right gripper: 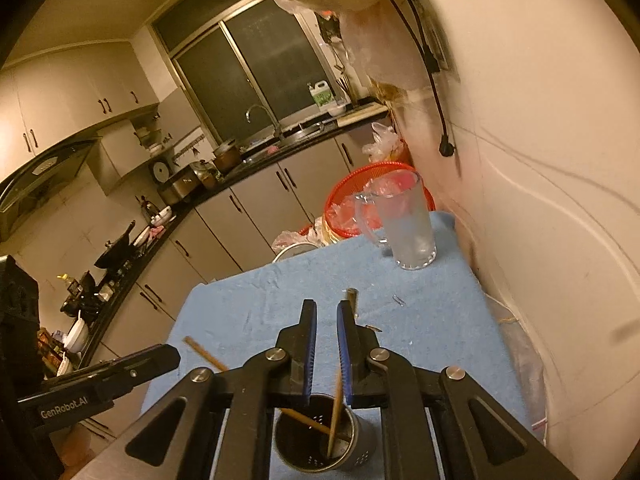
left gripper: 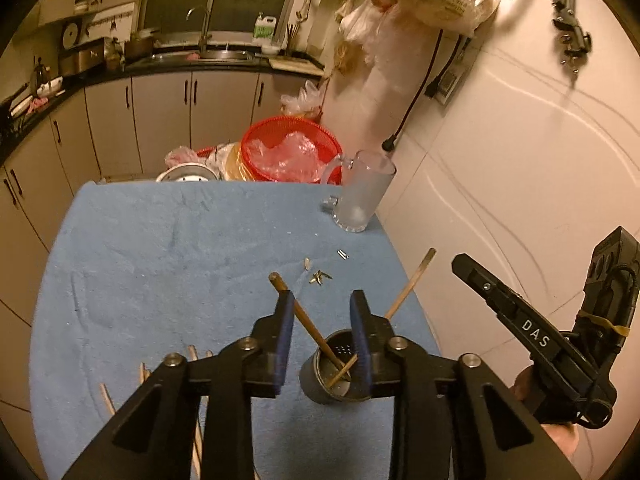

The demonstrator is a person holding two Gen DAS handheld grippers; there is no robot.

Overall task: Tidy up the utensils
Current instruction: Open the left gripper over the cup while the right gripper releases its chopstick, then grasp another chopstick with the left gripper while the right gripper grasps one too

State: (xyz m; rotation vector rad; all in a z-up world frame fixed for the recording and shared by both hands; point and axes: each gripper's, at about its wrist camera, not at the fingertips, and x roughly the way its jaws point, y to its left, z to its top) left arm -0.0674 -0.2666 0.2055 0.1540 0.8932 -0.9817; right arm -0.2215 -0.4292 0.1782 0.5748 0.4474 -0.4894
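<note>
Kitchen table w/ blue towel [left gripper: 160, 248]: perforated grey metal holder cup [left gripper: 336, 376] has two wooden chopsticks [left gripper: 308, 320] leaning inside. Left gripper [left gripper: 322, 336] fingers apart, astride one stick, not pinching. Right gripper [right gripper: 326, 344] nearly together, other stick loose between. More sticks [left gripper: 192, 360] lie left of cup, nearer left hand.

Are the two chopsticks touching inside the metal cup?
Touching. In the right wrist view the two chopsticks cross and meet at the bottom of the metal cup.

White letters "DAS" stand on the black right gripper [left gripper: 460, 264]. White "GenRobot.AI" stands on the black left gripper [right gripper: 172, 354].
</note>
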